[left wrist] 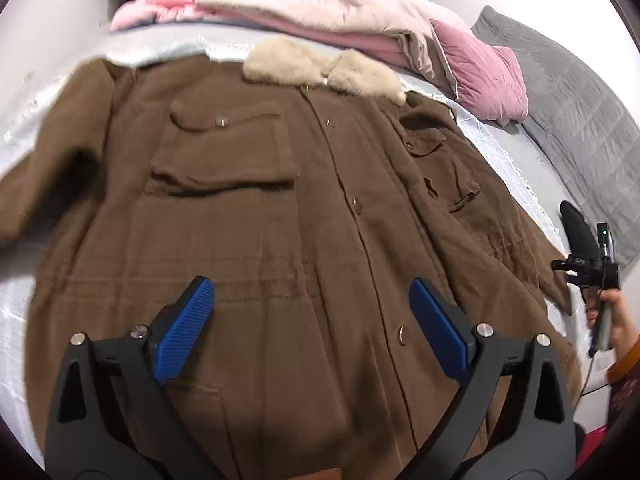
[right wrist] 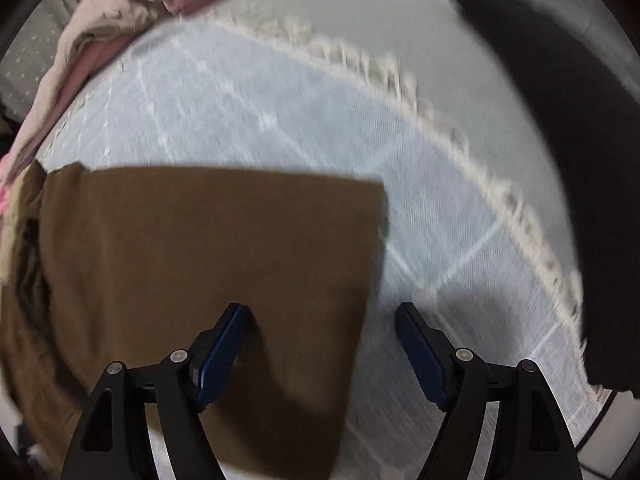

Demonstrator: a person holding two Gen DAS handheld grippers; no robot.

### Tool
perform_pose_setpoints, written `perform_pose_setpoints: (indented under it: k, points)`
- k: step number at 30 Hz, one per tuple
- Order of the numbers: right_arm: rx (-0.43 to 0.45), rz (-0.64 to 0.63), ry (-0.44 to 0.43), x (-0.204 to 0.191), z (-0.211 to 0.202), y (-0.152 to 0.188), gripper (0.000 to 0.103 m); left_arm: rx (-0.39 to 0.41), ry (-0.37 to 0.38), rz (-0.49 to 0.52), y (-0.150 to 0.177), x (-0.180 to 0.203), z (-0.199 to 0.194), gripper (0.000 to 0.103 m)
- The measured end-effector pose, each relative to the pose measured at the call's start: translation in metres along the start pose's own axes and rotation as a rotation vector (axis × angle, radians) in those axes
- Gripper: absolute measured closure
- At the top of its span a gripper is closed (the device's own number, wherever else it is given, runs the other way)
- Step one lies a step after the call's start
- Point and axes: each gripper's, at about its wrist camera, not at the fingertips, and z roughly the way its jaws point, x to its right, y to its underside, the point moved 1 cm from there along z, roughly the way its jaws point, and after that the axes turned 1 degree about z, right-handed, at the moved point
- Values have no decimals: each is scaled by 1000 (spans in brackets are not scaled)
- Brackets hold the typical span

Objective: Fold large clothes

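Brown coat [left wrist: 256, 216] with fur collar [left wrist: 320, 69], spread front-up across pale blue bedspread [right wrist: 280, 112]. Left gripper [left wrist: 312, 300] above lower front, jaws wide apart, nothing between blue pads [left wrist: 184, 332]. Right gripper [right wrist: 320, 320] over coat's edge, jaws apart, pads not pressing cloth. Pink bedding [left wrist: 320, 16] heaped beyond the collar.

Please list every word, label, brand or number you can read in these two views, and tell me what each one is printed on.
None: no readable text in either view.
The brown coat, its fur collar and the pale bedspread show no lettering.
The right gripper shows only a green light, no legible marking.
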Motion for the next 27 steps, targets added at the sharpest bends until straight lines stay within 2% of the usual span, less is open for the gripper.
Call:
perform_pose_setpoints:
  k: [2,3,7,8,10,11,13,14,16,18,19,20,22,24,25,27]
  points:
    - [50,-74,19,-23,-5,-2,65,24,-12,-18,0,-6,3,5]
    - [54,-105,2,-33,-8,-5,87,28,-22,-23,1,-10,5,5]
    - [178,-224,120,-50,-40,-27,93,18,-48,-35,4,-20,10,5]
    - [218,-247,164,-50,-49,-35,96,17,-47,-36,4,-21,11,5]
    - [328,-280,306,-46,-72,-60,96,12,-51,-30,6,-21,13,5]
    - [380,-279,384,-40,-85,-77,97,11,-57,-22,6,-20,13,5]
    - [434,-247,486,-21,-98,-100,97,6,-75,9,7,-16,16,5]
    - [448,-231,507,-14,-99,-113,97,3,-80,21,8,-14,18,5]
    - [430,-211,525,-6,-84,-139,96,0,-91,43,10,-12,20,5]
    - [434,-250,552,-12,-61,-146,94,-7,-108,63,11,-10,21,5]
    - [389,-269,589,-17,-41,-147,85,-9,-113,73,11,-10,21,5]
    - [342,-268,596,-17,-26,-147,81,-9,-115,77,10,-10,19,5]
    - [258,-239,569,-14,-1,-138,79,-11,-114,73,8,-12,16,5]
    - [261,-205,509,-8,2,-131,68,-20,-122,49,6,-17,15,5]
    - [268,-192,491,-6,-5,-124,55,-24,-125,35,5,-20,15,5]
    - [297,-173,408,-7,-25,-113,45,-33,-136,4,4,-25,13,5]
